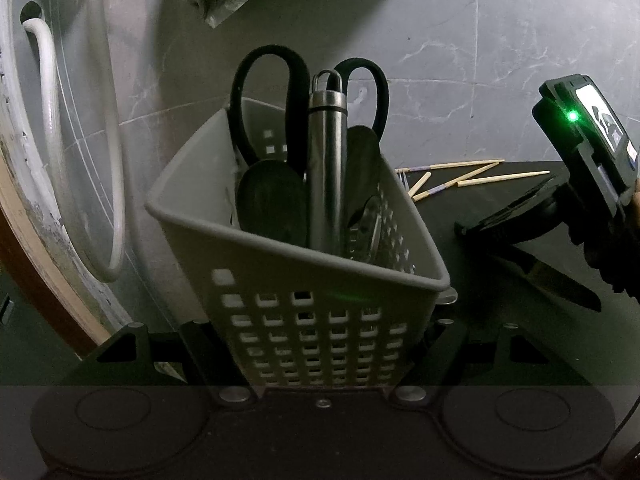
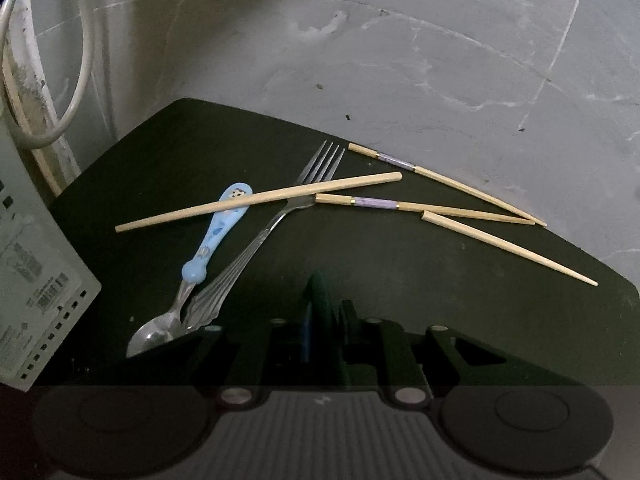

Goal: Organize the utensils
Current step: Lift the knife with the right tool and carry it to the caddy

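Progress is partial, judging from your left wrist view: the grey slotted caddy [image 1: 304, 248] sits clamped between your left gripper [image 1: 316, 344]'s jaws, tilted, already holding black-handled scissors [image 1: 280, 92], a steel-handled tool [image 1: 327, 168] and two dark, flat-ended utensils. At three o'clock your right gripper [image 1: 520, 216] hangs above a dark-bladed knife [image 1: 560, 280] lying on the black mat [image 1: 500, 264], and chopsticks [image 1: 472, 178] lie loose at two o'clock. In the right wrist view, the sorting left to you is plain: a blue-handled spoon [image 2: 196, 264] and a fork [image 2: 276, 220] lie side by side around ten o'clock, with one plain chopstick [image 2: 260, 202] resting across both, and three more chopsticks fanned out toward two and three o'clock. The right jaws stand narrowly apart with a dark green-black thing [image 2: 320, 300] between them; whether the pads press on it you cannot tell. The mat covers a small table set against a grey marbled tile wall [image 2: 440, 60], with white hoses [image 2: 76, 92] at ten o'clock.
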The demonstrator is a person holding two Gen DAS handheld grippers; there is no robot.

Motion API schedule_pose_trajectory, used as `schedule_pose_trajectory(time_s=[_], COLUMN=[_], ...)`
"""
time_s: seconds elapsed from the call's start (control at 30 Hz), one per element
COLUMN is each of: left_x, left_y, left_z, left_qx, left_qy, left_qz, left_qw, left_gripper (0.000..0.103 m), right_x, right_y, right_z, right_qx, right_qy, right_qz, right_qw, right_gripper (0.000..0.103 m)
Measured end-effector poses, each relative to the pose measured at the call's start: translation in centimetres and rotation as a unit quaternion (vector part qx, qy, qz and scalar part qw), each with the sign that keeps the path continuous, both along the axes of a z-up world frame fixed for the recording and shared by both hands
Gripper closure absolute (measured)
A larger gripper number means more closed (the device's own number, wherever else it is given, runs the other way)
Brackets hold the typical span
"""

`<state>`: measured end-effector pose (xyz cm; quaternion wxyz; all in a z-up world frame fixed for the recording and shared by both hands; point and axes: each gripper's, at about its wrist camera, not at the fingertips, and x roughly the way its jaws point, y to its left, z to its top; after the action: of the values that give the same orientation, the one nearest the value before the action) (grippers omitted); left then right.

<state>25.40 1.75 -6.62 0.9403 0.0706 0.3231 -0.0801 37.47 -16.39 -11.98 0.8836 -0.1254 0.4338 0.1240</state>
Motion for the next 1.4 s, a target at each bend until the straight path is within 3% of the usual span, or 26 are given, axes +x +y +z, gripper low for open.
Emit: schedule_pose_trajectory(time_s=[0.07, 0.27, 0.4, 0.63, 0.9, 1.17, 1.4], left_x=[0.0, 0.1, 0.1, 0.0, 0.1, 0.1, 0.1], left_y=[0.0, 0.2, 0.3, 0.3, 0.4, 0.5, 0.6], left_z=[-0.1, -0.2, -0.3, -0.3, -0.3, -0.3, -0.4], left_qx=[-0.001, -0.006, -0.006, -0.007, -0.005, -0.006, -0.007], left_qy=[0.000, 0.000, 0.000, -0.001, 0.000, -0.002, -0.003], left_qz=[0.001, 0.002, 0.001, -0.002, -0.007, -0.009, -0.013], left_qw=[1.0000, 1.0000, 1.0000, 1.0000, 1.0000, 0.9999, 0.9999], left_gripper=[0.026, 0.026, 0.026, 0.026, 0.026, 0.026, 0.026], right_x=[0.3, 0.4, 0.9, 0.1, -0.8, -3.0, -5.6], right_y=[-0.2, -0.2, -1.2, -3.6, -3.9, -3.0, -3.6], right_z=[-0.2, -0.1, -0.1, 0.7, 0.6, 3.0, 6.6], right_qx=[0.010, 0.005, 0.043, 0.123, 0.133, 0.132, 0.161], right_qy=[0.023, 0.031, 0.047, 0.023, 0.026, -0.029, -0.114], right_qz=[0.000, 0.016, -0.003, -0.030, -0.038, -0.031, -0.022], right_qw=[1.000, 0.999, 0.998, 0.992, 0.990, 0.990, 0.980], right_gripper=[0.078, 0.081, 0.085, 0.093, 0.093, 0.093, 0.093])
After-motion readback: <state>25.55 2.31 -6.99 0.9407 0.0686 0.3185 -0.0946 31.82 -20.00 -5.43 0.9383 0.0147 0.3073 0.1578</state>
